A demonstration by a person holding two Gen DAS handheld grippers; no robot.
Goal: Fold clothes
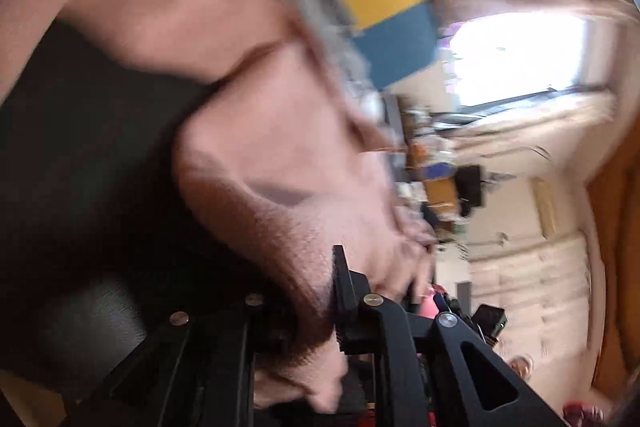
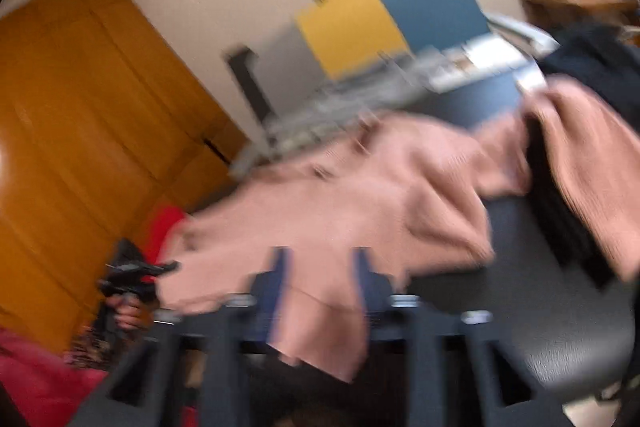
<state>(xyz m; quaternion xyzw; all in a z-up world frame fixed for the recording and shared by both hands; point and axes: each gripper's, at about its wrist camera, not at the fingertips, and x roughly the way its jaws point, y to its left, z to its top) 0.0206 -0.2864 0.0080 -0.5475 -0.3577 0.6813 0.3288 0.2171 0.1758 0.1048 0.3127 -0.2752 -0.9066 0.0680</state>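
Observation:
A pink knitted garment [image 2: 328, 195] lies spread and rumpled over the black table [image 2: 520, 327], and both views are blurred. In the right wrist view my right gripper [image 2: 322, 279] stands open, its fingers well apart, with a flap of the pink garment lying between them and hanging toward the camera. In the left wrist view the pink garment [image 1: 248, 131] bunches into my left gripper [image 1: 320, 307], whose jaws are shut on a fold of it. The right wrist view also shows the left gripper [image 2: 160, 269] at the garment's left corner, with a hand [image 2: 128, 313] behind it.
A dark garment [image 2: 592, 67] lies at the table's far right, partly under a pink fold. A grey rack [image 2: 340, 103] runs along the table's far edge, before a yellow and blue panel [image 2: 384, 15]. A wooden door [image 2: 80, 127] and a red sleeve [image 2: 36, 379] are at left.

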